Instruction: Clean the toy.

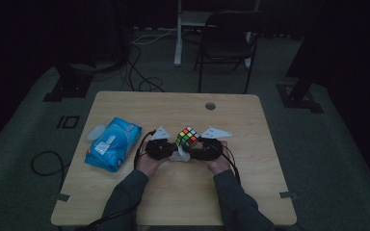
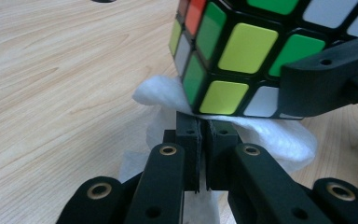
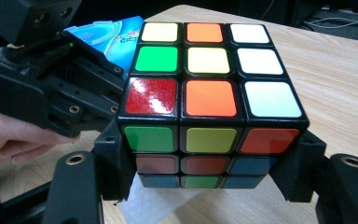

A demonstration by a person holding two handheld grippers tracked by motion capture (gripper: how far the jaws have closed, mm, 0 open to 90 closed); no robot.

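A scrambled Rubik's cube point(image 1: 187, 136) sits near the middle of the wooden table point(image 1: 183, 202). My right gripper point(image 1: 196, 143) is shut on it, one jaw on each side of the cube point(image 3: 205, 98). My left gripper point(image 2: 199, 133) is shut on a white wipe point(image 2: 279, 135), pinched just under the cube's point(image 2: 242, 51) lower edge. The wipe point(image 1: 178, 155) lies bunched below the cube, and a corner of the wipe point(image 3: 154, 205) shows beneath the right gripper point(image 3: 205, 172). My left gripper point(image 1: 173, 151) sits close to the cube's left.
A blue pack of wet wipes point(image 1: 112, 143) lies on the table's left part, with a pale flap point(image 1: 96, 132) beside it. A cable hole point(image 1: 210, 106) is at the far edge. A dark chair point(image 1: 226, 43) and floor cables stand beyond the table.
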